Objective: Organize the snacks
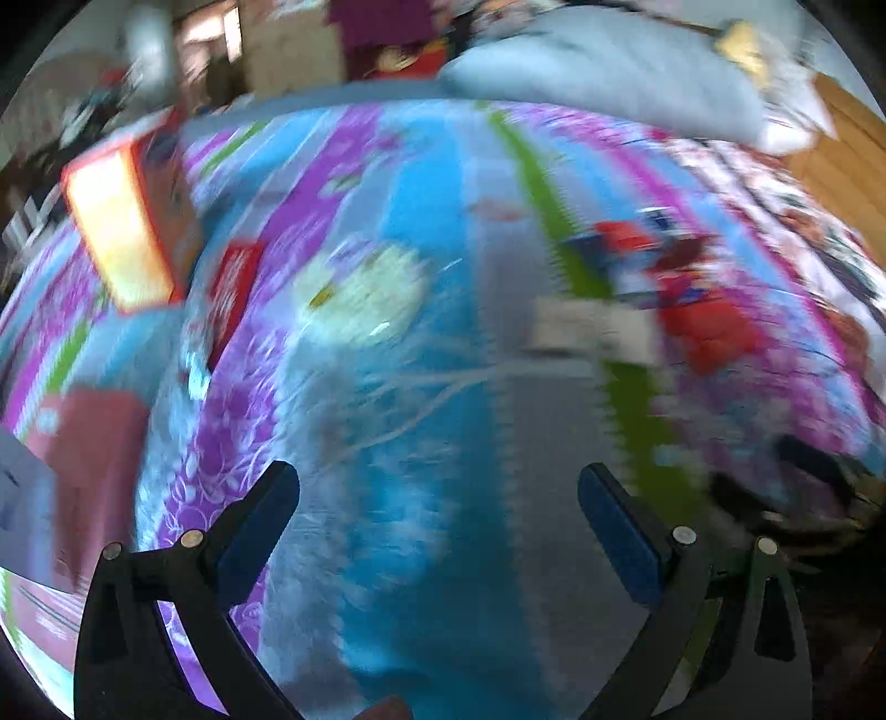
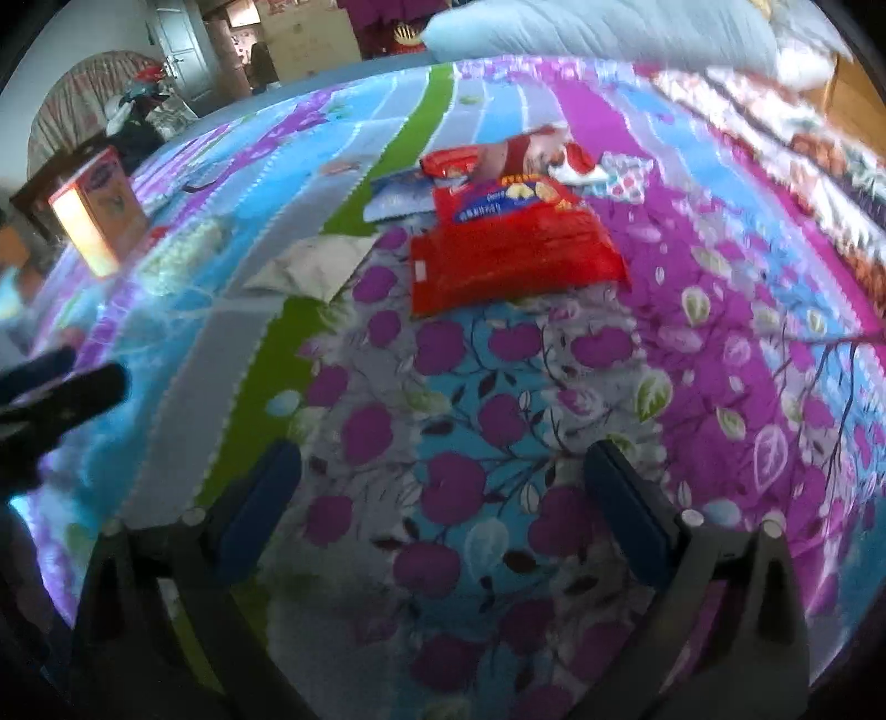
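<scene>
- the red snack bag [image 2: 515,249] lies flat on the bed's patterned bedspread [image 2: 498,421], at the front of a loose heap of smaller packets [image 2: 531,155], likely the pile to sort.
- glossy red, crinkled, with a blue label band.
- an upright carton [image 2: 97,207] stands well apart on the left.
- the right tool [image 2: 443,493] and the left tool [image 1: 437,498] are both wide and empty, angled down at the bed.

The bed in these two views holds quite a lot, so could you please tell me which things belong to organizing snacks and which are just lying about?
For the job:
- large red snack bag
- smaller packets behind it
- white pouch
- pale puffed-snack bag
- upright box

Lying about:
- patterned bedspread
- light blue pillow
- clothes pile beside the bed
</scene>
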{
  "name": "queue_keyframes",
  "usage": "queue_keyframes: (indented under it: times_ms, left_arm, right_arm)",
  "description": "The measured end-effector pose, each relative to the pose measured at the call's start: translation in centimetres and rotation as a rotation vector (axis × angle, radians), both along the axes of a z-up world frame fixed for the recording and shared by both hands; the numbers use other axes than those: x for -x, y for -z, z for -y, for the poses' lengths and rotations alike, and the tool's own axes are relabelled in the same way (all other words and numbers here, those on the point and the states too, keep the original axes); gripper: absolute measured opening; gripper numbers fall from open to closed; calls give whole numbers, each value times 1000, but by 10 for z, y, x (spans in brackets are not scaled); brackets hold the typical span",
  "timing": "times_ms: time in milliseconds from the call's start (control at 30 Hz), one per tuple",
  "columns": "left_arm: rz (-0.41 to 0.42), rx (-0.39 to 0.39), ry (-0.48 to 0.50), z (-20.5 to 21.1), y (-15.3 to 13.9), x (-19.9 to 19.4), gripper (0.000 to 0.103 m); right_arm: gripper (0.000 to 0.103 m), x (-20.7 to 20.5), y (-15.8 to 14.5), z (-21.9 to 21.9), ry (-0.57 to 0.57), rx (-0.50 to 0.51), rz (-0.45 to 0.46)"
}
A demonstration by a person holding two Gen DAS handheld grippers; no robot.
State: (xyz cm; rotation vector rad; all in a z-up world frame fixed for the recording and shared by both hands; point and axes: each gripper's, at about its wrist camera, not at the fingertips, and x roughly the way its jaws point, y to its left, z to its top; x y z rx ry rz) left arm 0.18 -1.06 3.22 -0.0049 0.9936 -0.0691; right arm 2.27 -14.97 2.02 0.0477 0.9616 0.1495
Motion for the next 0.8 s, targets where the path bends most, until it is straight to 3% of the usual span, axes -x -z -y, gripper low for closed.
queue_keyframes:
  times_ms: [133, 400, 567, 800]
  left_arm:
    - [-19, -21, -62, -15, 26, -10, 103]
    - [61, -60, -88, -9, 30, -5, 103]
    - [60, -9, -83, -17, 31, -7, 103]
    - [70, -9, -83, -17, 31, -8, 103]
  right_arm:
    - [103, -6, 3, -2, 6, 30, 23]
    - [103, -8, 10, -5, 19, 60, 50]
    - [103, -8, 10, -6, 19, 66, 56]
    - [103, -9, 10, -5, 19, 52, 56]
